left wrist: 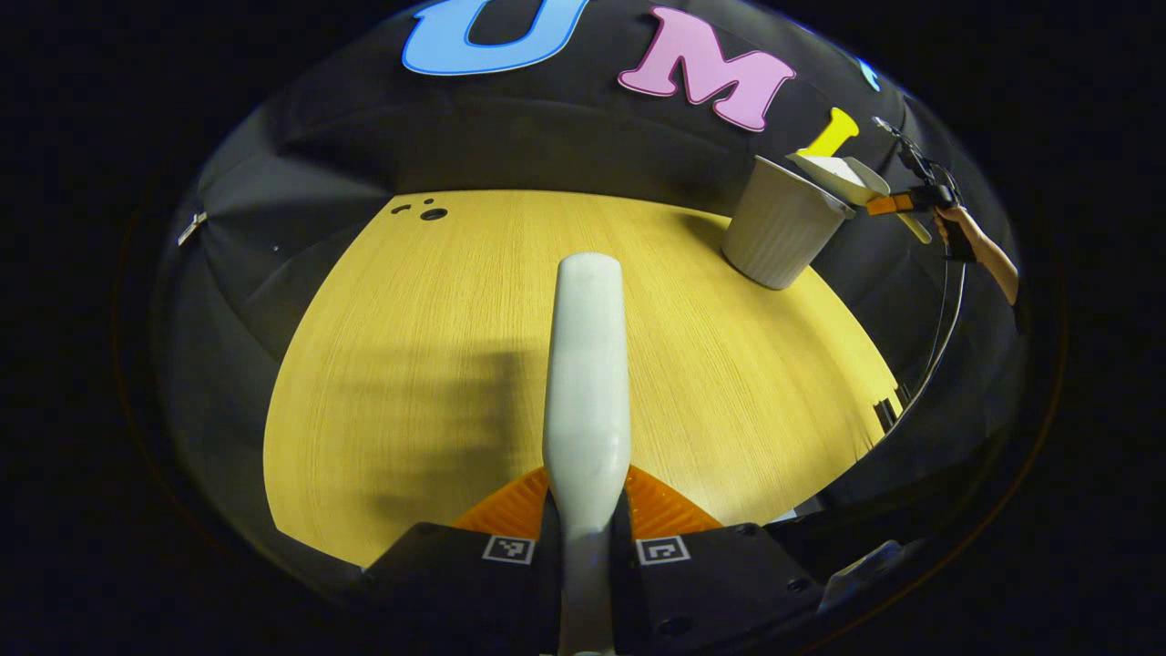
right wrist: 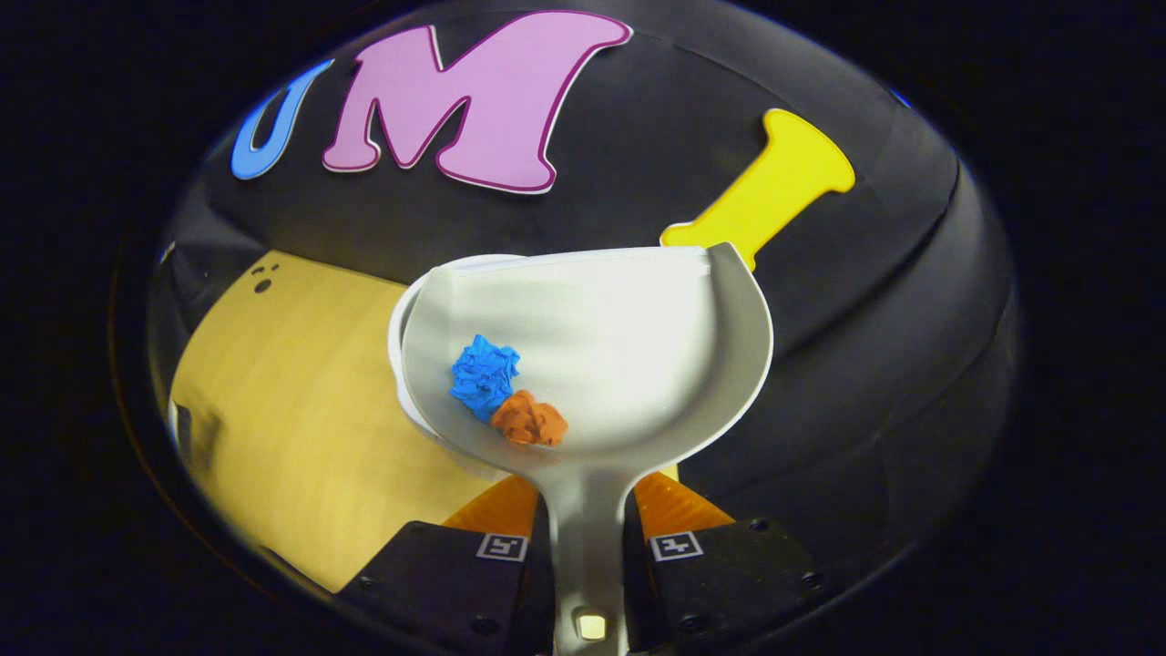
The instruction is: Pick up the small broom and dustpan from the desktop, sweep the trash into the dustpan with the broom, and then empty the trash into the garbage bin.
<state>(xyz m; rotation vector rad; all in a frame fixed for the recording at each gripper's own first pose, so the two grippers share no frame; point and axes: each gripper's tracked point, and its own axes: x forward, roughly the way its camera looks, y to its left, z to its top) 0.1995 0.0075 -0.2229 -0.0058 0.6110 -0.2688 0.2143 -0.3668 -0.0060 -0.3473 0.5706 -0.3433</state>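
Lengthwise, the broom handle (left wrist: 588, 383) runs straight away from the left gripper (left wrist: 588, 510) toward twelve o'clock in the left gripper view, its rounded end reaching out over the wooden desktop (left wrist: 410, 364); both fingers press on its lower part from either side, so that gripper is pinching the handle; the handle is pale, smooth and glossy, slightly wider near the grip and tapering toward the tip; the bristle end cannot be seen. At about two o'clock in the same view stands one garbage bin (left wrist: 782, 233), a pale ribbed cup-shaped container near the desktop's far edge, with the dustpan (left wrist: 843, 178) tilted over its rim and the other gripper, held by a hand (left wrist: 975, 241), just beyond it at three o'clock. In the right gripper view the dustpan (right wrist: 619, 346) points away from the right gripper (right wrist: 588, 519) toward twelve o'clock, its stem clamped between the two fingers, its broad scoop opening upward in the picture; it is white, shallow and rounded, with a raised rim on the right side; beneath its left edge the bin's rim (right wrist: 401, 364) shows as a pale arc. Two crumpled paper balls lie in the scoop near the stem, touching each other: one blue paper ball (right wrist: 484, 374) at ten o'clock of one orange paper ball (right wrist: 529, 419). One broom, one dustpan, one bin, two pieces of trash.
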